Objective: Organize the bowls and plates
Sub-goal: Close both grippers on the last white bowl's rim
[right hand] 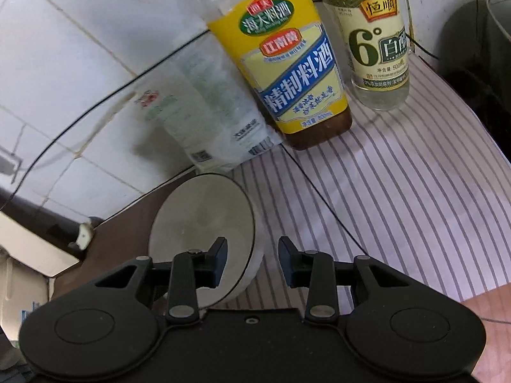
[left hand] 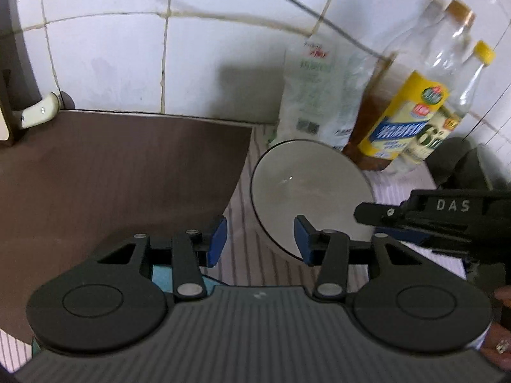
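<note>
White wall tiles (left hand: 105, 48) stand behind a striped cloth (right hand: 399, 175), where the white bowl (left hand: 306, 188) sits near two bottles (right hand: 287, 73). Both the left gripper (left hand: 260, 239) and right gripper (right hand: 252, 261) are partly open, seemingly holding nothing.

The bowl (right hand: 204, 220) is partly hidden at 6 o'clock behind the right hand-held gripper (right hand: 252, 263). The salt bag (left hand: 314, 92) is blurred; its print is unreadable. The picture's upper edge cuts the yellow-label bottle (right hand: 287, 73).
</note>
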Tool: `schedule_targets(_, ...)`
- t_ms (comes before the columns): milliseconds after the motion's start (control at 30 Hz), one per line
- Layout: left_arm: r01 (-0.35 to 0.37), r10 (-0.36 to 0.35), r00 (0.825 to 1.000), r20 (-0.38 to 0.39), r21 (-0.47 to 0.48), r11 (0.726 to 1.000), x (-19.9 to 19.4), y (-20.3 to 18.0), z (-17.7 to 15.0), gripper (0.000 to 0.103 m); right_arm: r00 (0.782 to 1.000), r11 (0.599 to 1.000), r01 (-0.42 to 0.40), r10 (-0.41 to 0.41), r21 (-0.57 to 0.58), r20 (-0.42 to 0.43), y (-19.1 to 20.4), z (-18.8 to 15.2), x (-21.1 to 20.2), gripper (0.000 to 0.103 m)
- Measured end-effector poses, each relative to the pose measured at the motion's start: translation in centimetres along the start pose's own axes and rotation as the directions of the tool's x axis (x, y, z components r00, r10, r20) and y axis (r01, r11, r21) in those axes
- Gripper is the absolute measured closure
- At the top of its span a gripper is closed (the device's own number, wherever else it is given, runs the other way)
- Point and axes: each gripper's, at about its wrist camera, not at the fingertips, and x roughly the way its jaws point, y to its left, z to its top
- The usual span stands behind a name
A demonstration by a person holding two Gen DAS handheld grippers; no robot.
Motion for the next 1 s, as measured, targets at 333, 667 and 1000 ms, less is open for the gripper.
schedule_targets(333, -0.003, 0.0, 0.999, -0.05, -0.062, 0.998, 2.2, 0.8, 0.6, 0.076, 1.0, 0.999, 0.015, -0.015, 0.04, -0.008, -0.5, 0.7, 1.6, 0.063)
schedule_targets(667, 0.022, -0.025, 0.999, -0.045, -0.062, 0.998, 1.9, 0.3, 0.3, 0.089, 0.999, 1.0, 0.02, -0.019, -0.014, 0.034, 0.3, 0.2, 1.4, 0.091)
schedule_targets(1000, 0.026, -0.026, 1.0, -0.011, -0.049, 0.998, -2.0, -0.8, -0.5, 0.089, 0.996, 0.998, -0.02, 0.024, -0.06, 0.082, 0.7, -1.4, -2.7, 0.091)
